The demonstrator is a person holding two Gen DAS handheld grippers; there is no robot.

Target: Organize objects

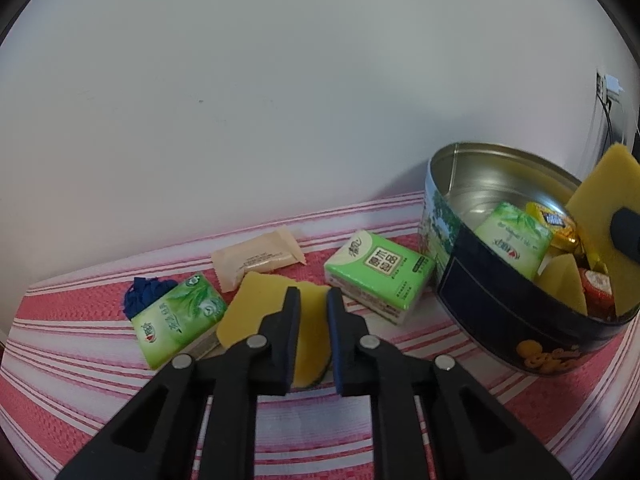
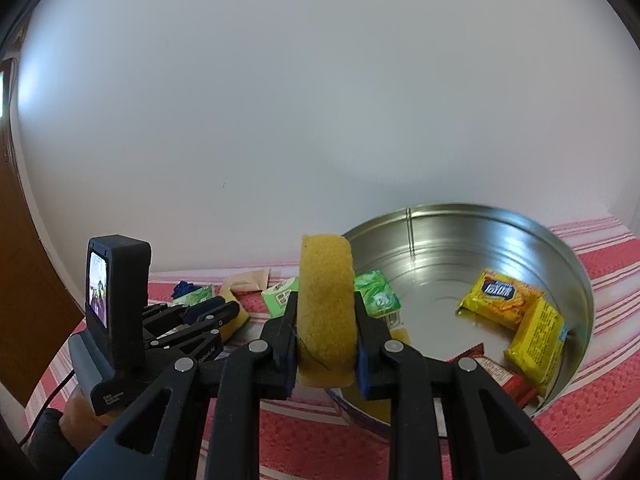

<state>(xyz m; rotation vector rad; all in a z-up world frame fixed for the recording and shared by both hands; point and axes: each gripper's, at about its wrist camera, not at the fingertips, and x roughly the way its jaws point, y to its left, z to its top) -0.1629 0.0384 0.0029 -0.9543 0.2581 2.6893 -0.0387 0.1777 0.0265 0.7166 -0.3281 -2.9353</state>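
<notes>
A round metal tin stands on the red striped cloth; it also shows in the right wrist view. My right gripper is shut on a yellow sponge, held upright over the tin's near rim; that sponge shows in the left wrist view. The tin holds a green tissue pack and yellow snack packets. My left gripper is open, its fingers either side of another yellow sponge lying on the cloth.
On the cloth left of the tin lie two green tissue packs, a beige wrapped snack and a dark blue cloth item. A white wall stands close behind. A wall socket is at far right.
</notes>
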